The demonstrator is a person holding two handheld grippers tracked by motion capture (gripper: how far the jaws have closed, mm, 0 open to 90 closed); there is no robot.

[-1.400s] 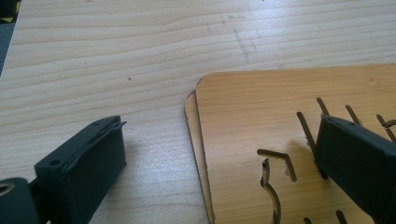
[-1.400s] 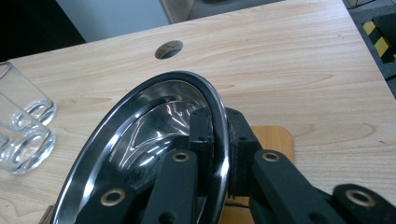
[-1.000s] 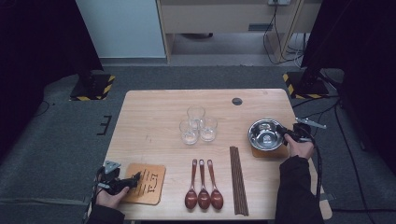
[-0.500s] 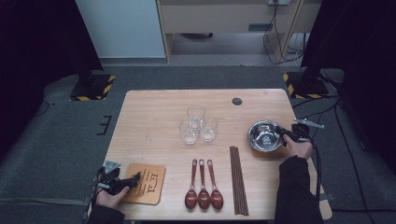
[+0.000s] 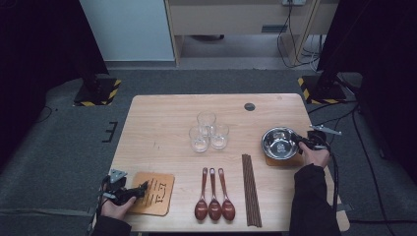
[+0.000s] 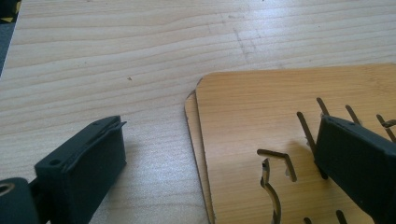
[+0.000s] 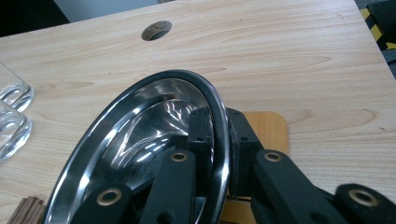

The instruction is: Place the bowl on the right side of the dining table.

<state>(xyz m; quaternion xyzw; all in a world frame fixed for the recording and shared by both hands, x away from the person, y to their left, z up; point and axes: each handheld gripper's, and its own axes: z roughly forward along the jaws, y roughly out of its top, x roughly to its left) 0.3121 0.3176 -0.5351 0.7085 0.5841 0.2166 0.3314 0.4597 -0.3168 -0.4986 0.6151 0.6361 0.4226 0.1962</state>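
Observation:
A steel bowl (image 5: 279,142) rests on a wooden coaster (image 5: 282,160) at the table's right side. My right gripper (image 5: 298,142) is shut on the steel bowl's near right rim. In the right gripper view one jaw sits inside the bowl (image 7: 140,135) and the other outside, with the gripper (image 7: 219,116) pinching the rim above the coaster (image 7: 266,126). At the front left lie two stacked wooden coasters (image 5: 156,192) with cut-out slots. My left gripper (image 5: 142,188) is open at their left edge. Its jaws (image 6: 217,126) straddle the edge of the stacked coasters (image 6: 261,112), one over bare table, one over the wood.
Three drinking glasses (image 5: 206,130) cluster at the table's middle. Three wooden spoons (image 5: 214,196) lie side by side near the front edge, with a bundle of dark chopsticks (image 5: 251,189) to their right. A round cable hole (image 5: 250,106) is at the back.

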